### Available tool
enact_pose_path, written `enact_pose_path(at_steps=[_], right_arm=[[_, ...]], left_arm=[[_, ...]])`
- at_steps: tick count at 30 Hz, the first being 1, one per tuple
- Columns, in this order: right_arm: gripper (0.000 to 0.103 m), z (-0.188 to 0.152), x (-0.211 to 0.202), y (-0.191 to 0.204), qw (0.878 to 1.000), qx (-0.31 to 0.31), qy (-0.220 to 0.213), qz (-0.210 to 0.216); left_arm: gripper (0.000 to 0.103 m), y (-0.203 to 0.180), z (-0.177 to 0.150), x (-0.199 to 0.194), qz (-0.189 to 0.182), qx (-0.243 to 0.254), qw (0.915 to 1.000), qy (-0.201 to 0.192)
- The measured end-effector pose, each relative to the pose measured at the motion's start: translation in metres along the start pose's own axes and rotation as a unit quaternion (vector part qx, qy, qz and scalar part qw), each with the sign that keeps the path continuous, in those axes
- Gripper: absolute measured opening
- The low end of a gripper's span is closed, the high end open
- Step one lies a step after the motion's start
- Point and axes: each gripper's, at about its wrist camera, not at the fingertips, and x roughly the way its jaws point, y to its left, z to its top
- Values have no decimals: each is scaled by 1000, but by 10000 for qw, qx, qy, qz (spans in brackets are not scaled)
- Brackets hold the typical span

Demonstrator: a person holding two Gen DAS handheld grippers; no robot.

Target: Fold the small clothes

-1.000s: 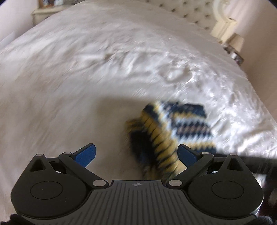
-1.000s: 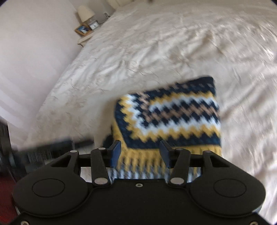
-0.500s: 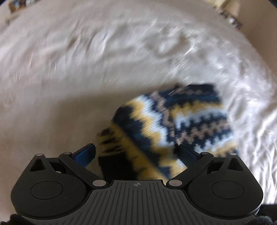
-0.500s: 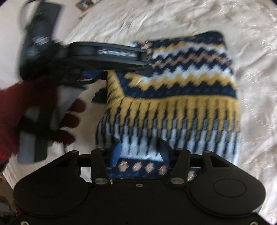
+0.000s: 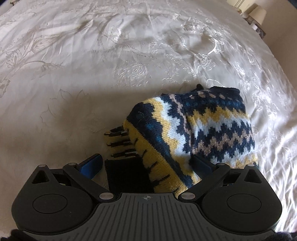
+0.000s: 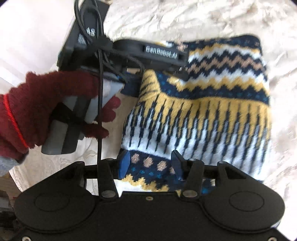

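On cream embroidered bedspread (image 5: 92, 61), folded sweater (image 5: 213, 126), bedside lamp (image 5: 257, 13)

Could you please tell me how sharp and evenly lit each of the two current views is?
Left wrist view: sharp; sunlight glares on the bedspread at the right, while a shadow falls on the cloth around the sweater; strong fisheye curving. Right wrist view: softer, with motion blur on the sweater and on the gloved left hand; the wall at upper left is washed out.
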Motion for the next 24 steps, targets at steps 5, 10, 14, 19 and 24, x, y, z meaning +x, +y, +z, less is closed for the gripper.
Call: enact_pose_path(at_steps=[5, 10, 14, 19, 24], right_arm=[[58, 5, -32, -6, 9994, -64, -285, -175], [61, 3, -61, -22, 9980, -53, -529, -336], [63, 2, -77, -32, 9966, 5, -676, -481], [80, 5, -81, -42, 9945, 90, -887, -545], [101, 13, -79, -54, 9941, 100, -959, -505]], left_arm=[[102, -8, 0, -13, 170, 109, 9997, -136], [102, -14, -3, -34, 270, 205, 9988, -354], [102, -15, -14, -62, 259, 156, 9975, -636], [102, -11, -46, -92, 217, -69, 9961, -858], [102, -9, -87, -104, 165, -313, 9959, -828]])
